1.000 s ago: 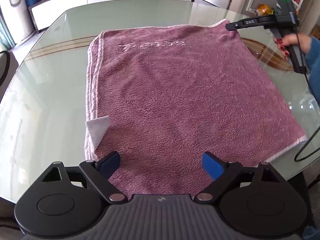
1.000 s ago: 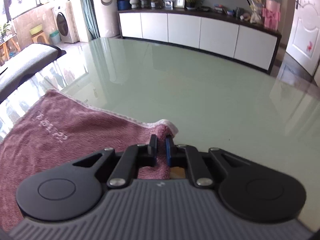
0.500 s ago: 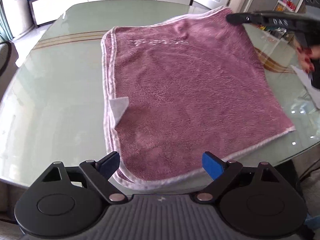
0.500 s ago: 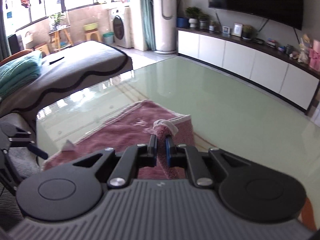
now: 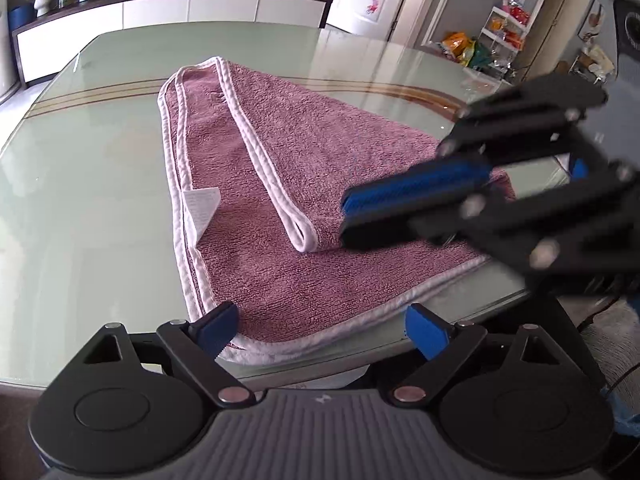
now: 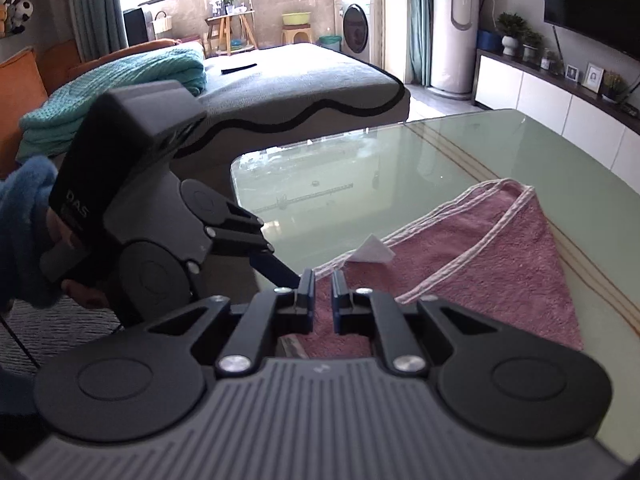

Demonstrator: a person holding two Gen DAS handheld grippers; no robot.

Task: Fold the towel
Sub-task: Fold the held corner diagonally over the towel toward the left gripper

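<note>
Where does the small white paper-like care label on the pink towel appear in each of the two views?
Left wrist view: white care label at the pink terry towel's left edge, left of centre.
Right wrist view: same label near centre, at the towel's edge just above the tongs.
Shared landmark: the towel's white folded-over hem.

My left wrist camera looks down from just off the near edge of the table (image 5: 100, 200), facing its far edge. My right wrist camera sits close over the right edge, facing leftward across it. Both share the towel (image 5: 320, 152) and its label-side edge.
</note>
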